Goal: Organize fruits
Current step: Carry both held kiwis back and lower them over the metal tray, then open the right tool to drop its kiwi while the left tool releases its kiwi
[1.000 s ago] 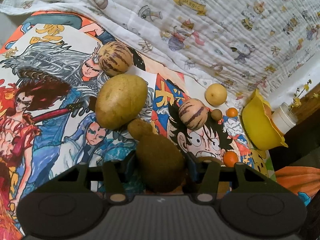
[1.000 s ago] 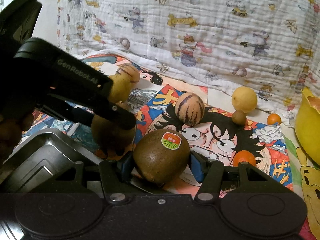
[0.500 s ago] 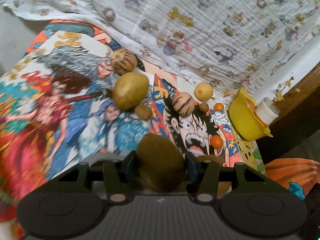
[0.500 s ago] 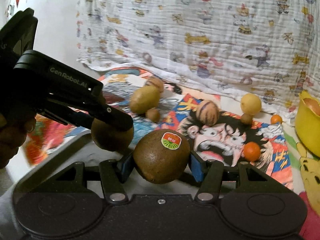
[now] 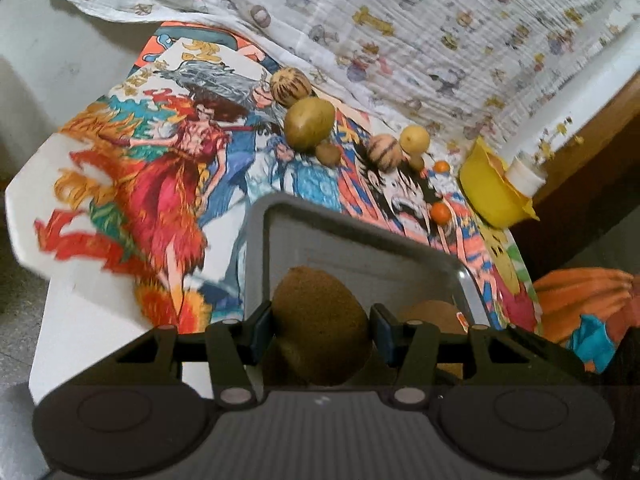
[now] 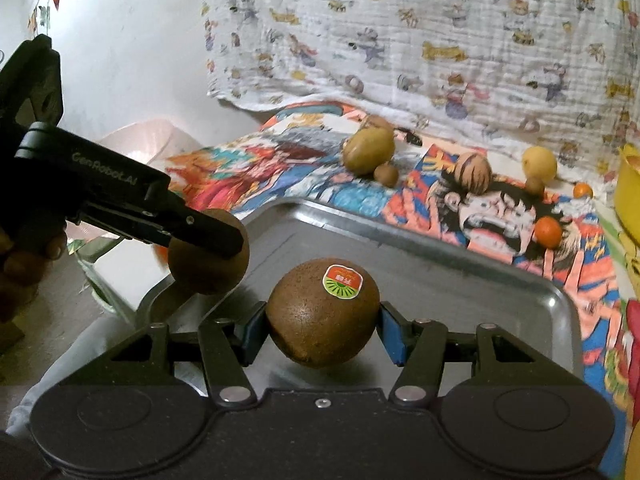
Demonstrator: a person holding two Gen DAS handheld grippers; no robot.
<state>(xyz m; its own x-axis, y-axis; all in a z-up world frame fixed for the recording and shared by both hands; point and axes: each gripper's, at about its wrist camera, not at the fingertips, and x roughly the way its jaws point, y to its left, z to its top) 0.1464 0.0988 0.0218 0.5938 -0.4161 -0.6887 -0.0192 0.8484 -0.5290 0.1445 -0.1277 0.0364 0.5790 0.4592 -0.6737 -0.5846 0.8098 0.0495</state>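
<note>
bare metal tray floor, fruit cluster crowding cloth beyond

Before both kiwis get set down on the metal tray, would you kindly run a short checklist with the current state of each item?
1. Left gripper clamped on its kiwi: ok.
2. Right gripper clamped on the stickered kiwi: ok.
3. Both kiwis above the metal tray: ok.
4. Tray floor free of other fruit: ok as far as visible; the near part is hidden by the grippers.
5. Height left above the tray floor: cannot tell.
</note>
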